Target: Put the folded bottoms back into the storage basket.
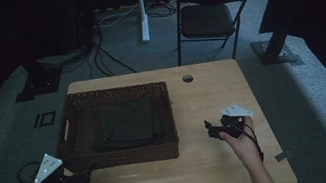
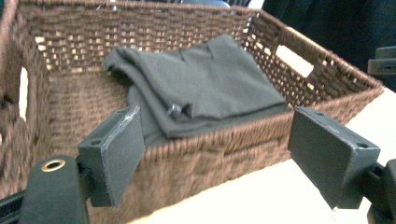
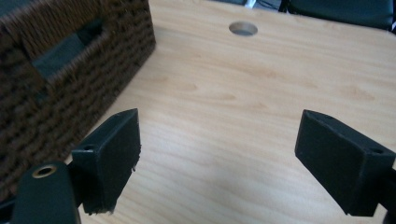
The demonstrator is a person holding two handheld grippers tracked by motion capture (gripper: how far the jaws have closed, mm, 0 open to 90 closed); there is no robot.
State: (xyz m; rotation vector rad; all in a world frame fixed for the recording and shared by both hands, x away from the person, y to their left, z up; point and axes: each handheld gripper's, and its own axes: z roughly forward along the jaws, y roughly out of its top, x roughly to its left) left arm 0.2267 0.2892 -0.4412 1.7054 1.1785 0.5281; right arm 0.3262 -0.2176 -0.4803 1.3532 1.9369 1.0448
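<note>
The folded dark grey-green cloth (image 1: 128, 123) lies inside the brown woven wicker basket (image 1: 167, 147), left of centre in the high view, on the pale wooden tabletop (image 1: 206, 89); nothing is grasped yet; the left hand-held gripper (image 1: 91, 169) at lower left, jaws wide, faces the basket's near wall; the right hand-held gripper (image 1: 212, 130), also wide and empty, hovers over bare wood at centre right; reaching in and lifting the cloth is, I judge, all left to do.

One wicker basket (image 1: 82, 136) stands on the one bench (image 1: 214, 163), holding one folded dark cloth (image 1: 126, 123). Two tools: the left tool (image 1: 94, 165) and the right tool (image 1: 211, 128) (both with jaws apart). One folding chair (image 1: 206, 15) stands far off.
</note>
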